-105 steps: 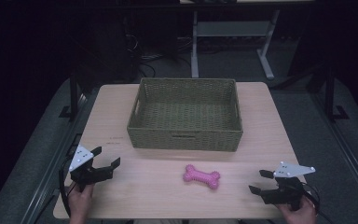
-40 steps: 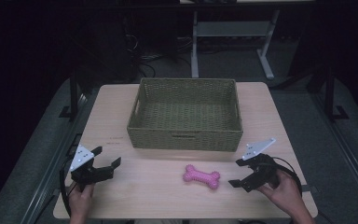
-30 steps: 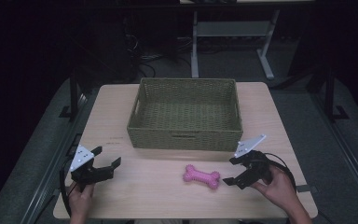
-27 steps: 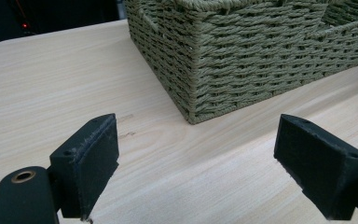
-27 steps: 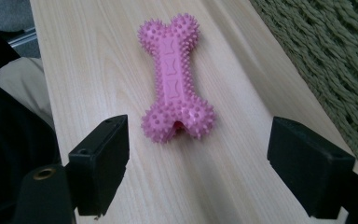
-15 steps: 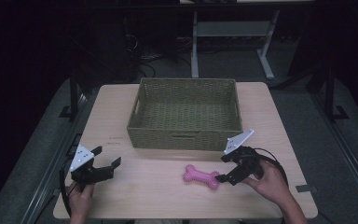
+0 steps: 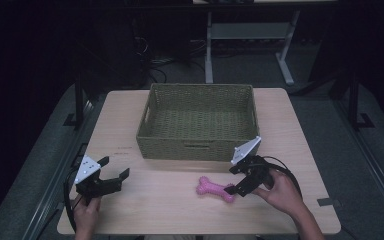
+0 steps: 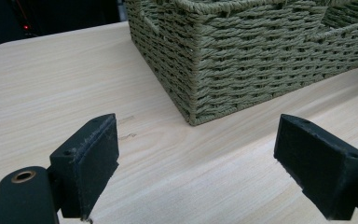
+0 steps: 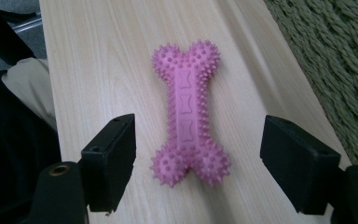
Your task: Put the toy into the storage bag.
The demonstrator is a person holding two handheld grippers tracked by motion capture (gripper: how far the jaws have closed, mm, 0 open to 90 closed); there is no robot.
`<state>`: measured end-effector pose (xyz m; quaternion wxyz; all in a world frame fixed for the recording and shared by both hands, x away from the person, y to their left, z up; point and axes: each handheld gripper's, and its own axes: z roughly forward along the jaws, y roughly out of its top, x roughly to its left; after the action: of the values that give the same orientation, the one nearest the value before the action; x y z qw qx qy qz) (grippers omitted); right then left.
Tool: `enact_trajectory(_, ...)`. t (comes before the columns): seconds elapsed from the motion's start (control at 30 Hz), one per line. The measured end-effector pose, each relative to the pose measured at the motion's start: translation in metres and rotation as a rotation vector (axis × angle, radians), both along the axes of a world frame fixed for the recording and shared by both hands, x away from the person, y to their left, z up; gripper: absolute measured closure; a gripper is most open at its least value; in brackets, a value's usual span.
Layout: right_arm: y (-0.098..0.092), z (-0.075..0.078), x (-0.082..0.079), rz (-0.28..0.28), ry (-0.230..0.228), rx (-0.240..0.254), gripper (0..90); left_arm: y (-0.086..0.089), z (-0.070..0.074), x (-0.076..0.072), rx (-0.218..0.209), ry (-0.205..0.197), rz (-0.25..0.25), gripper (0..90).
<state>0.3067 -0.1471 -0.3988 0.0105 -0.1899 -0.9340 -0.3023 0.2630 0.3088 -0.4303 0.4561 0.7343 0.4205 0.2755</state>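
A: Bone toy (image 9: 186, 116), where's it sit rn?

B: Flat on the table (image 7: 180, 210), pink, spiky knobs at both ends, just in front of the basket (image 7: 197, 120) (the woven green one), a bit right of centre. Not touching the basket.

A: And vs the right gripper (image 7: 239, 181)?

B: Near end of the bone lies between its fingers (image 9: 112, 163). In the right gripper view one knobbed end is level w/ the pads, the shaft runs away from the camera. Gap on both sides, wider on the right pad's side, so no contact.

A: Jaws?

B: Wide apart but they've just been closing in, bone between them, nothing gripped. From the high view the lower fingertip is right at the bone's right end.

A: Left gripper (image 7: 111, 176)?

B: Held above the table's front left corner, well apart from the bone. Fingers (image 8: 91, 158) spread wide, nothing betw. them but bare wood; basket corner ahead in its own view.

A: Basket contents?

B: Looks empty from above
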Motion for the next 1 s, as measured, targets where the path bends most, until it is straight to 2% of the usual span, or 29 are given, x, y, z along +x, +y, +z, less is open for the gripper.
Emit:
enact_trajectory(0.37,0.018,-0.006,0.004,0.035,0.024,-0.023,32.2,-0.001,0.000,0.000,0.000,-0.002,-0.001,13.3)
enact_trajectory(0.77,0.042,-0.021,0.007,0.082,0.032,-0.092,39.4,0.000,0.001,-0.001,-0.004,-0.007,0.000,13.3)
enact_trajectory(1.0,0.046,-0.027,0.010,0.081,0.041,-0.118,41.4,0.000,0.001,-0.001,-0.006,-0.006,0.000,13.3)
